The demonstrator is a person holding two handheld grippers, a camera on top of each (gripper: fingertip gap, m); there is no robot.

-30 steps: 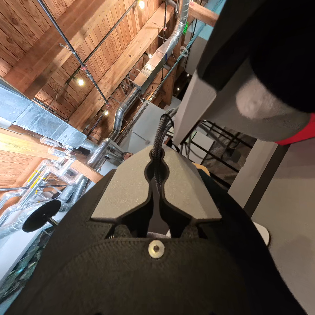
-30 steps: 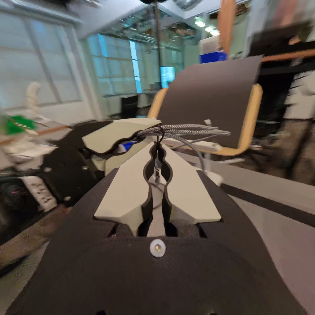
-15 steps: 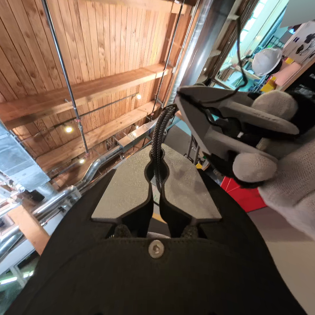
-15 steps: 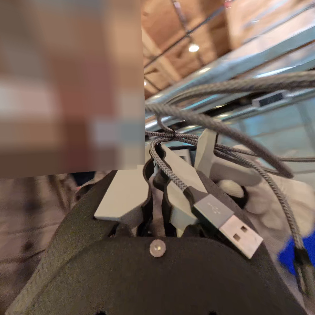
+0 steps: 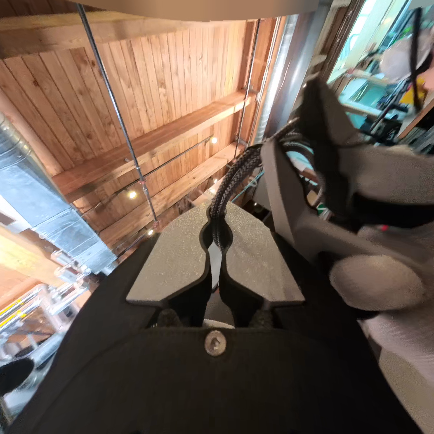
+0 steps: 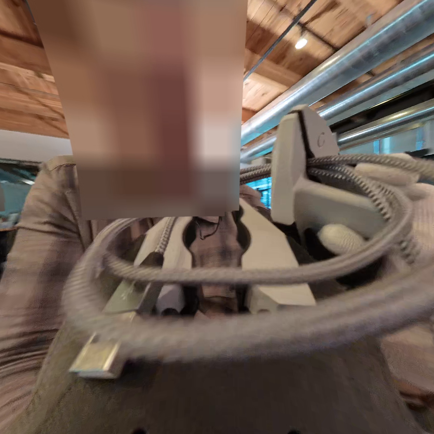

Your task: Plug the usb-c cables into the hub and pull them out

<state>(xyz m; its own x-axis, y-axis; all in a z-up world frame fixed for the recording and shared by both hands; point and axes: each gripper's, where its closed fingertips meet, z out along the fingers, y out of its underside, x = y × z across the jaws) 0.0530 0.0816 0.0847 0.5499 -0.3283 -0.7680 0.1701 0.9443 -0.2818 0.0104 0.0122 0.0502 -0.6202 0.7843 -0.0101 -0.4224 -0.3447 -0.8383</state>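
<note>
The left gripper [image 5: 217,212] points up at a plank ceiling [image 5: 145,98] and is clenched on a bundle of dark braided cables [image 5: 232,180]; the cables run out between its tips and bend right toward the right gripper [image 5: 277,150], which sits just beside the left gripper, up and to its right. A gloved hand [image 5: 375,281] wraps the right gripper's body. A metal duct [image 5: 47,199] crosses the ceiling to the left of the left gripper.

In the right wrist view the right gripper [image 6: 215,225] is released, its fingers [image 6: 267,253] standing well apart with a person's beige shirt [image 6: 42,234] showing through the gap. Grey braided cables [image 6: 211,273] loop loosely across the fingers, blurred. One cable end with a metal plug [image 6: 98,361] lies on the gripper's body, below and left of the fingers; a second grey connector [image 6: 131,293] lies along the left finger. Up and right of the fingers, the left gripper [image 6: 297,150] is seen closed on the cable bundle, held by a white-gloved hand [image 6: 338,237]. Silver pipes [image 6: 352,63] run behind it. The hub is not visible in either view.
</note>
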